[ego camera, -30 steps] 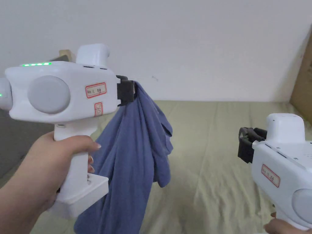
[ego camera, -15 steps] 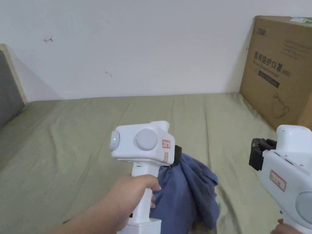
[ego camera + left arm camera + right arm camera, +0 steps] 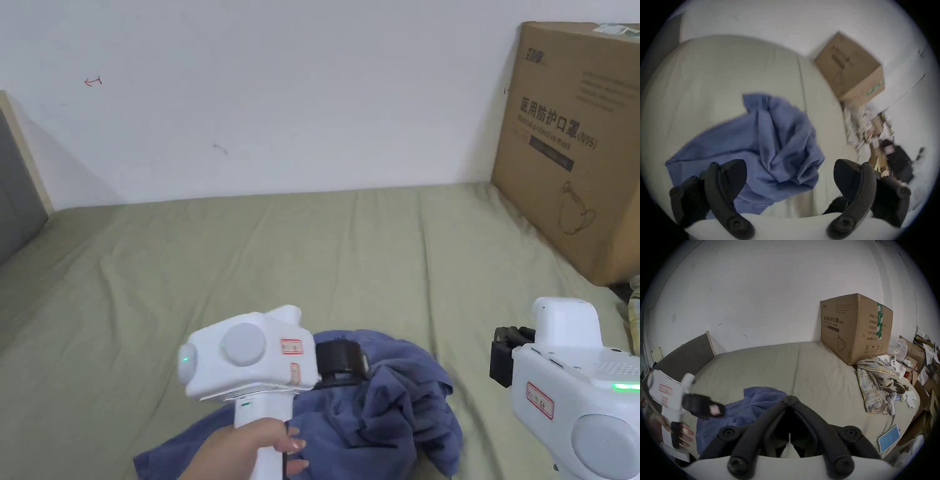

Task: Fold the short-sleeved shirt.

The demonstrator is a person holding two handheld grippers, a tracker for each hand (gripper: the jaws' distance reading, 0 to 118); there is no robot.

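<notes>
The blue short-sleeved shirt (image 3: pixel 400 406) lies crumpled in a heap on the green bed sheet (image 3: pixel 281 262). My left gripper (image 3: pixel 340 365) hovers just over the heap's left part, held by a hand. In the left gripper view its jaws stand wide apart with nothing between them (image 3: pixel 788 164), and the shirt (image 3: pixel 778 138) rests on the bed beyond them. My right gripper (image 3: pixel 503 359) hangs to the right of the shirt, apart from it. In the right gripper view its tips (image 3: pixel 790 396) meet, empty, and the shirt (image 3: pixel 756 399) and the left gripper (image 3: pixel 705 407) show to the left.
A large cardboard box (image 3: pixel 575 144) stands on the bed at the back right against the wall. A plaid garment (image 3: pixel 875 382) and a phone (image 3: pixel 889 437) lie near the bed's right edge. A grey headboard (image 3: pixel 683 356) bounds the left side.
The left gripper came down from holding the shirt hanging in the air, laid it on the bed and opened off it. The head camera turned too. The right gripper stayed shut and empty.
</notes>
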